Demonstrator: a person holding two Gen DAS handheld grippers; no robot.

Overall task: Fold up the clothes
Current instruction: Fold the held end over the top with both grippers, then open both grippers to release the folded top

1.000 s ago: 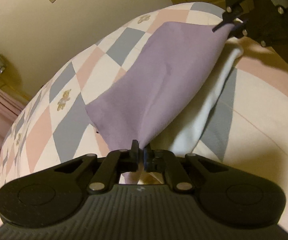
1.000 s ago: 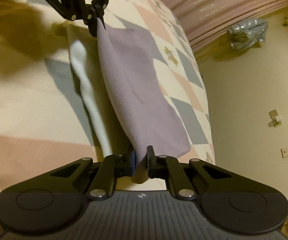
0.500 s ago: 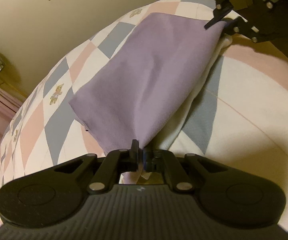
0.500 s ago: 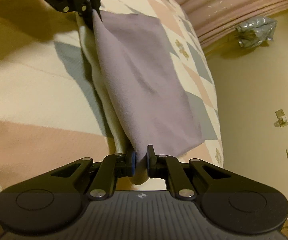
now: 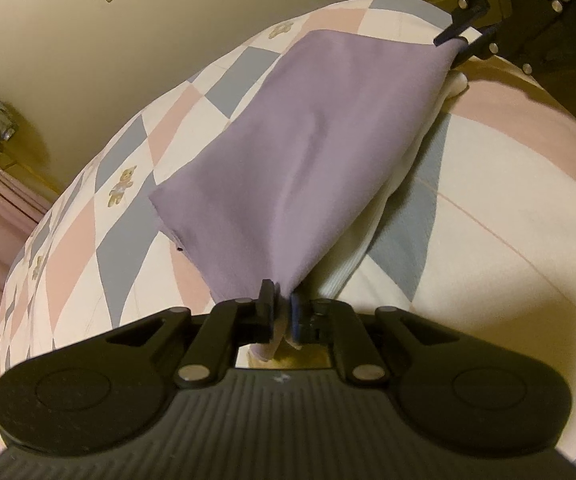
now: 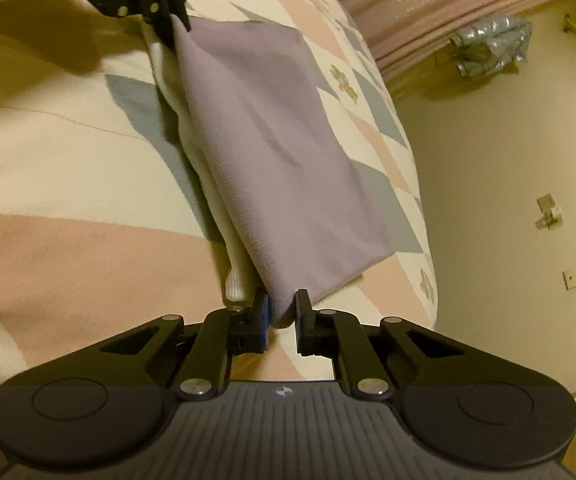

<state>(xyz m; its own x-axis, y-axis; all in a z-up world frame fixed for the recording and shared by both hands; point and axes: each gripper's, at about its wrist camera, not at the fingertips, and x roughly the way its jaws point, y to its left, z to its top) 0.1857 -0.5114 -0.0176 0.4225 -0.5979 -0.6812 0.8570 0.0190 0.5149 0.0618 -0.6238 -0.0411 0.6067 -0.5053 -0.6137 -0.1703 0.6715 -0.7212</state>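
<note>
A lilac garment [image 5: 299, 152] with a white ribbed layer [image 5: 371, 236] under it lies stretched over the patchwork bedspread [image 5: 507, 208]. My left gripper [image 5: 282, 306] is shut on its near corner, cloth bunched between the pads. At the far top right of that view my right gripper [image 5: 455, 42] pinches the opposite corner. In the right wrist view the same lilac garment [image 6: 280, 152] runs from my right gripper [image 6: 282, 310], shut on its corner, up to my left gripper [image 6: 174, 28] at the top. The white layer [image 6: 216, 200] shows along the left edge.
The bedspread [image 6: 68, 184] has pink, blue and cream diamonds with small bear prints. A beige wall [image 5: 88, 60] with a socket stands behind the bed. Pink curtains [image 6: 427, 8] and a silvery foil bundle [image 6: 491, 44] are in the corner.
The garment has come down from a hanging, narrow drape and now lies wider and flatter on the bed. Both grippers stay clamped on their corners.
</note>
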